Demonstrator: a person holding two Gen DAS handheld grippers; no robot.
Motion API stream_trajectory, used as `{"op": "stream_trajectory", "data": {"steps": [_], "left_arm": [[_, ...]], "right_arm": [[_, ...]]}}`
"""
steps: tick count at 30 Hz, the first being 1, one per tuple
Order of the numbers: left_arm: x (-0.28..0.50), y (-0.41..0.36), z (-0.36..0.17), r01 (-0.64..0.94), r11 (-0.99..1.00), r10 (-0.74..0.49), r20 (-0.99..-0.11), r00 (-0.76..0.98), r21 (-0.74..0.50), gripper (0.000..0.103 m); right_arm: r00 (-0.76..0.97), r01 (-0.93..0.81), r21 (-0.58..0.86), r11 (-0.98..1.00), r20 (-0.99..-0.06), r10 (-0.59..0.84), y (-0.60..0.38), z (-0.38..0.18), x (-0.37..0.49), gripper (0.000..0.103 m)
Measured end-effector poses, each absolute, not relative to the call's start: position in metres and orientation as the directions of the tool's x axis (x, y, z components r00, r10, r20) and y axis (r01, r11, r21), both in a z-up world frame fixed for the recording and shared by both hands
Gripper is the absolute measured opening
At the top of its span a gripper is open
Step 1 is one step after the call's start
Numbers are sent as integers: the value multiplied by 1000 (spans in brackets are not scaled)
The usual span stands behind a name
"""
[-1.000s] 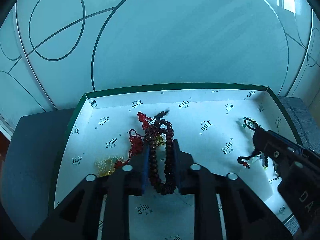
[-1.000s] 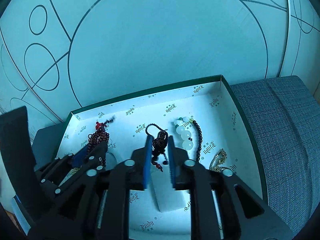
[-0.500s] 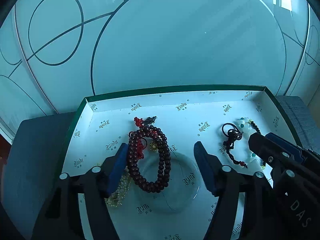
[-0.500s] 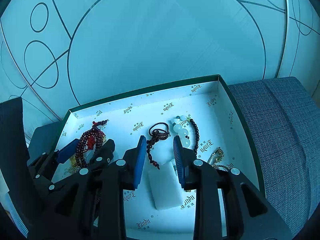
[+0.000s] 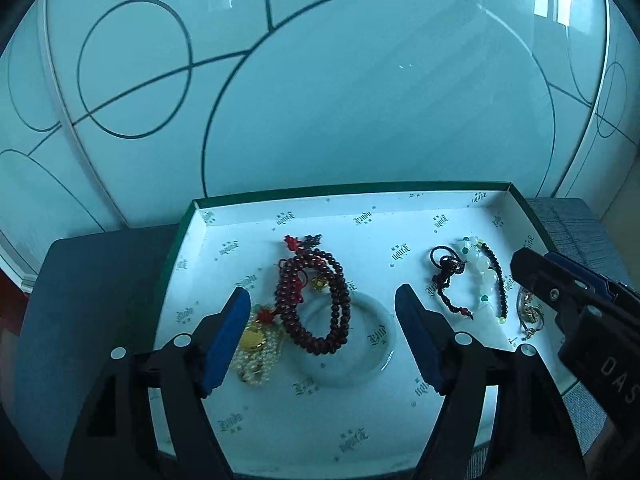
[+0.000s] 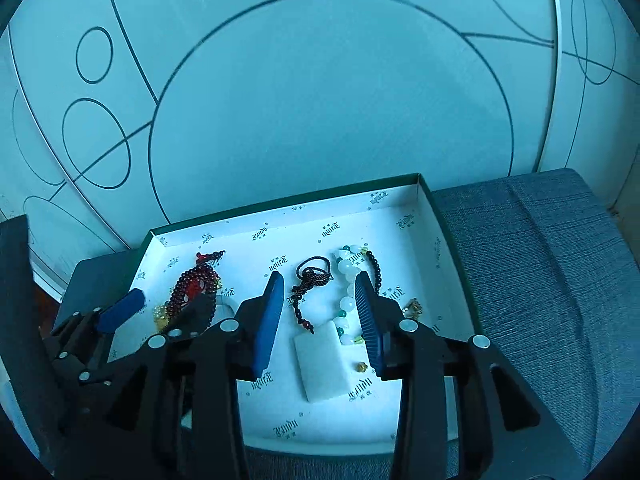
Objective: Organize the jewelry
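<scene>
Inside the green-rimmed box the dark-red bead string and corded white pendant lie released; my left gripper and right gripper are both opening, empty; tidying seems nearly done.

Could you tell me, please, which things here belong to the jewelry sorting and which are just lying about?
Part of the job:
- dark red bead strand
- pale bangle
- pearl bracelet with gold charm
- braided cord
- white-bead bracelet
- white pendant slab
- gold chain
- green-rimmed box

Just there:
- blue cushion
- patterned wall panel
</scene>
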State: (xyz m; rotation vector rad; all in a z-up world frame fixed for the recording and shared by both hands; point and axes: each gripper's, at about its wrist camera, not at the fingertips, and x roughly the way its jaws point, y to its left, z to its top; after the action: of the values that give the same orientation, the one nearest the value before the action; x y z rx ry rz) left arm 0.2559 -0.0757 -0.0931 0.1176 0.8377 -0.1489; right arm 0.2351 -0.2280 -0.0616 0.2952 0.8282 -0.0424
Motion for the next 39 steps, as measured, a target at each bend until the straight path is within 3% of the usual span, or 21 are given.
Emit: {"op": "stream_trajectory", "data": {"steps": [11,15,32,35,39], "left_arm": [[208,-58,-53,159,987,-92,-734,673,22,74],[190,-55,-40,158,987,-87,-722,686,31,77],[113,-21,-6,82,996,-47,-683,729,19,82],[108,-18,-3,81,997,-49,-672,739,16,82],[109,-18,-4,82,996,-49,-670,741,18,82]], "right_arm": [[696,126,202,971,-715,59,-219,-33,194,38],[706,110,167,980,-707,41,-211,-21,169,45],[719,103,181,978,-693,52,-204,6,99,50],[734,82,152,985,-678,43,-195,12,93,58],[744,61,122,991,-667,37,-186,15,91,59]]}}
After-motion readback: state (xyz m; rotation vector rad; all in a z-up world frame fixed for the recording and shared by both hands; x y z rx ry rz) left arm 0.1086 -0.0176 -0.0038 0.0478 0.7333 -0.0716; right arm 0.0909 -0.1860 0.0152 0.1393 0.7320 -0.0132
